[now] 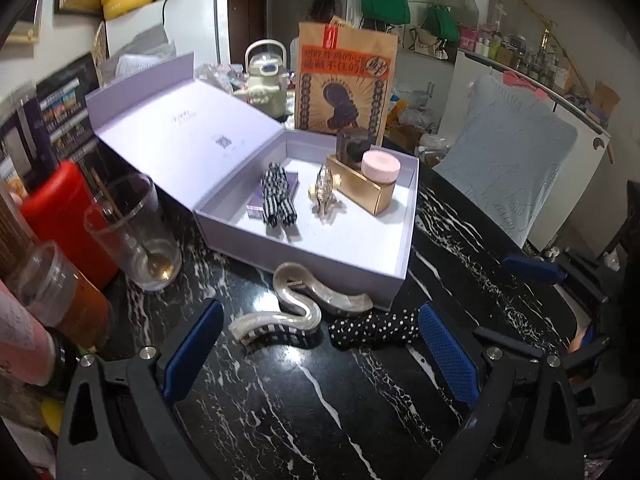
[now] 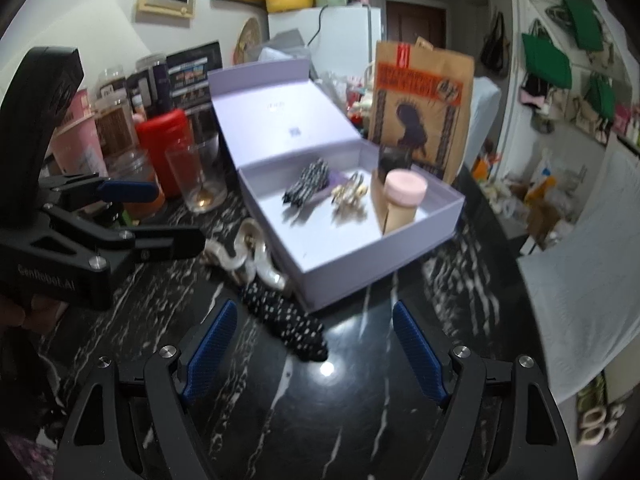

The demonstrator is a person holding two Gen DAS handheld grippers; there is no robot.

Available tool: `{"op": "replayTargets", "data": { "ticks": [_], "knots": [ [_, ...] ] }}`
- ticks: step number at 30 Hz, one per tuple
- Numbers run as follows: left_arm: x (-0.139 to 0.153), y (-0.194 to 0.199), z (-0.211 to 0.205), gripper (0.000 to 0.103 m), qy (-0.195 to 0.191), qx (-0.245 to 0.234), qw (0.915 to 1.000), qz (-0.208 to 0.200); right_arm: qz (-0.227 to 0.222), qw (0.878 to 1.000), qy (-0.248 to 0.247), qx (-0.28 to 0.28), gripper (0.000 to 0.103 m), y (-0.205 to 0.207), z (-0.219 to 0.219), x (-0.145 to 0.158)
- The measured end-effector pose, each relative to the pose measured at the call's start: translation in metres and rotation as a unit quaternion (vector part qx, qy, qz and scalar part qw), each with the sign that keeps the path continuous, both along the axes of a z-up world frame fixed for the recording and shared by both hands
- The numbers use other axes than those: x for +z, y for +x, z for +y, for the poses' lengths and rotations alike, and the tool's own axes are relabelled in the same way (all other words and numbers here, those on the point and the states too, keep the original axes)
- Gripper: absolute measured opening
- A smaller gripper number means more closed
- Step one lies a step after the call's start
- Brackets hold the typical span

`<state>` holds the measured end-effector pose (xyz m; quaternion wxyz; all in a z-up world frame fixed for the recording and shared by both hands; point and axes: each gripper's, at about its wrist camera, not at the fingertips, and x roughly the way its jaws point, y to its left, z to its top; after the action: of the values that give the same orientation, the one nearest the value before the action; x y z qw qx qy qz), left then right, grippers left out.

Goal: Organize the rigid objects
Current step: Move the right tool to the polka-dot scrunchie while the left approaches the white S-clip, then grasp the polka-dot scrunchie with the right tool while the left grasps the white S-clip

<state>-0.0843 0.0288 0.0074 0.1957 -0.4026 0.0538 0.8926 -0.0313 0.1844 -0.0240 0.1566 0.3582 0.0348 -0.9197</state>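
Black polka-dot clip (image 2: pixel 286 326) lies low centre; both tongs (image 1: pixel 320 354) (image 2: pixel 314 354) spread, empty; right should straddle it squarely, then pinch.

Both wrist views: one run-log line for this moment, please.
left gripper: open, empty | right gripper: open, empty | pearly hair claw, polka-dot clip: outside lavender box

Dim indoor light, glare on the black table (image 2: pixel 327 368), blurred, fisheye-bent edges.
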Motion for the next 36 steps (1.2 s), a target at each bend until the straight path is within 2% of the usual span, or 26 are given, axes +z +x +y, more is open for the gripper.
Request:
{"op": "replayTargets", "data": {
  "ticks": [11,20,26,33,36],
  "knots": [
    [-0.034,-0.018,-0.002,0.1,0.022,-0.009,0.9987,-0.045,-0.054,0.998,-0.009,0.004,0.081,-0.018,-0.006,-0.041],
    [-0.059,-0.042,0.012,0.1,0.004,-0.016,0.9972,-0.073,-0.075,0.997,-0.001,0.013,0.081,-0.036,-0.011,-0.059],
    [-0.07,-0.053,0.023,0.1,-0.033,-0.027,0.9959,-0.08,-0.081,0.996,0.006,0.026,0.081,-0.046,-0.019,-0.065],
    [-0.079,-0.065,0.024,0.1,-0.046,-0.036,0.9936,-0.097,-0.088,0.995,0.007,0.042,0.081,-0.053,-0.025,-0.069],
    [-0.086,-0.07,0.021,0.1,-0.037,-0.035,0.9922,-0.113,-0.093,0.995,0.007,0.046,0.08,-0.054,-0.025,-0.072]
  ]
}}
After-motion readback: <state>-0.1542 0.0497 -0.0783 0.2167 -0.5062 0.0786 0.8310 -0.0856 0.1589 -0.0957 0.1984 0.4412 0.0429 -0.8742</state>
